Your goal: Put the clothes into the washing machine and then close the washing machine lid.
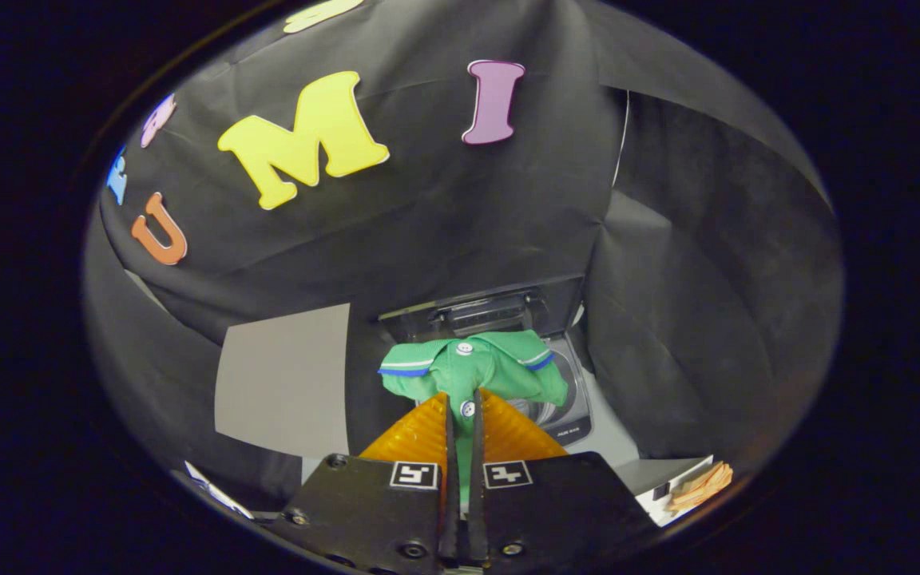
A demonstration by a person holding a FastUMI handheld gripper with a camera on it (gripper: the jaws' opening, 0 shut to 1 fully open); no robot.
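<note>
Between my tongs (pixel 461 415) hangs the green shirt (pixel 472 374), both fingers pressed together on a fold of it near a white button, the collar and blue-trimmed sleeves spilling out just ahead of the tips. Beyond and below the shirt sits the washing machine (pixel 564 399), its lid (pixel 500 307) standing open behind the drum; I can see a slice of the drum past the cloth on the right side of my fingers.

Here's the worry: I'm gripping only a thin pinch of fabric, so I judge the shirt could slide out early and land on the rim or the bench (pixel 628 447) instead of inside. The loose sleeves hang wide too, and one might drape over the edge of the opening and get caught when the lid comes down. The shirt also hides most of the opening from me, so lining up the drop is partly guesswork.

As for the pose, I'm holding the tongs above and on the near side of the machine, tipped downward toward it, fingers aimed roughly at the opening. To the right of my tongs lies a small stack of tan things (pixel 699 485) on a white box.
</note>
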